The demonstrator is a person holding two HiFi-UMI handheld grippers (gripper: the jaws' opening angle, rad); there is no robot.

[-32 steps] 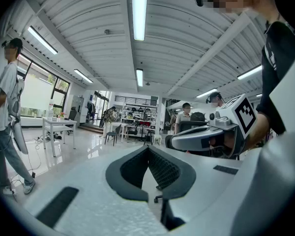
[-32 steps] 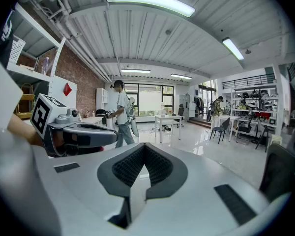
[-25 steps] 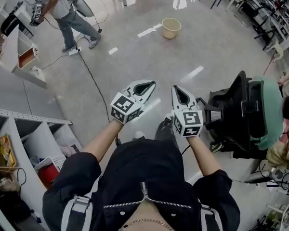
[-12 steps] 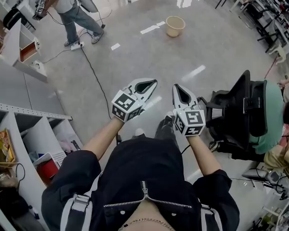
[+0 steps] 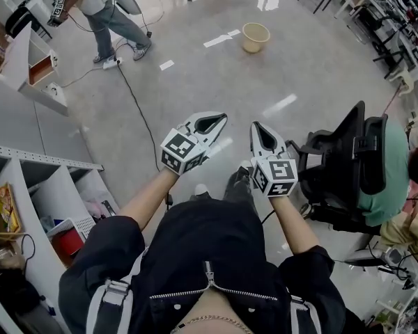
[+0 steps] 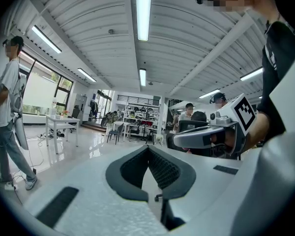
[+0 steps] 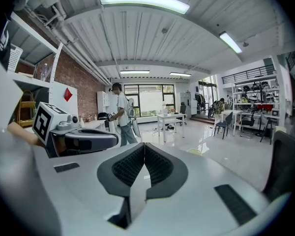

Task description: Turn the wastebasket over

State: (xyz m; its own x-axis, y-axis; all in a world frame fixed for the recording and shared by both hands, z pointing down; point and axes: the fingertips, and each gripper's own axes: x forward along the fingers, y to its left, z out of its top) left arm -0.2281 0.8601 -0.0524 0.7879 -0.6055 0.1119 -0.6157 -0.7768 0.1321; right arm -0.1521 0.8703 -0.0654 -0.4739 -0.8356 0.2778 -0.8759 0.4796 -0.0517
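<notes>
Here the left gripper (image 5: 221, 120) is closed with nothing in it, and the right gripper (image 5: 255, 126) just beside it is the same. The wastebasket (image 5: 255, 37) stands upright on the floor, well ahead of both. It looks like light, stiff, smooth plastic, so the rim is probably the best hold.

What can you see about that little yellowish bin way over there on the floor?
The wastebasket is a small round bin, pale tan, and it looks like plastic. It gets narrower toward the bottom. It stands upright with its open mouth facing up, so it has not been turned over yet. What is inside cannot be made out from here. It sits alone on the shiny grey floor, far ahead of the person, and nothing touches it except the floor.
</notes>
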